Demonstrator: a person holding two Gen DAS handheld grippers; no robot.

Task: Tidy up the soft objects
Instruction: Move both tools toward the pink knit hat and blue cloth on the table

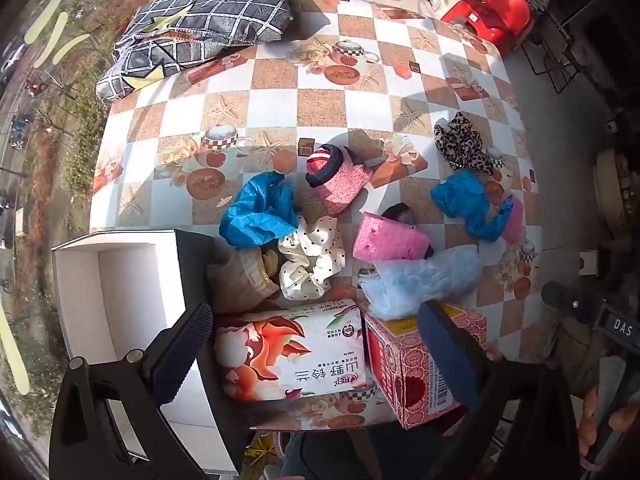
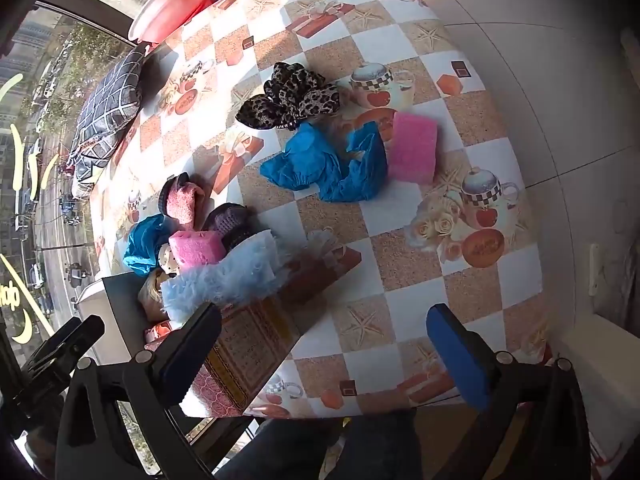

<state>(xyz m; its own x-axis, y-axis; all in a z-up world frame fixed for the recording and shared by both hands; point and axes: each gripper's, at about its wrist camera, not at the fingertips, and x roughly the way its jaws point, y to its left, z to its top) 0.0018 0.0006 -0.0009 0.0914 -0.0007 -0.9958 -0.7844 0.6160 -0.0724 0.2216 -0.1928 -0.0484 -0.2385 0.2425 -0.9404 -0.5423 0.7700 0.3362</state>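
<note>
Both grippers, left (image 1: 316,356) and right (image 2: 324,354), spread wide, holding nothing. Soft things (scrunchies (image 1: 314,262), sponges (image 1: 390,238), blue cloths (image 2: 328,164)) scattered mid-counter (image 2: 404,276); white box (image 1: 116,292) near left.

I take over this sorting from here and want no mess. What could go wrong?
The tissue pack and the red carton lie at the table's near edge; a nudge from the open left gripper might tip them off. The white scrunchie, blue cloth and pink sponge touch, so a grab may catch two.
</note>
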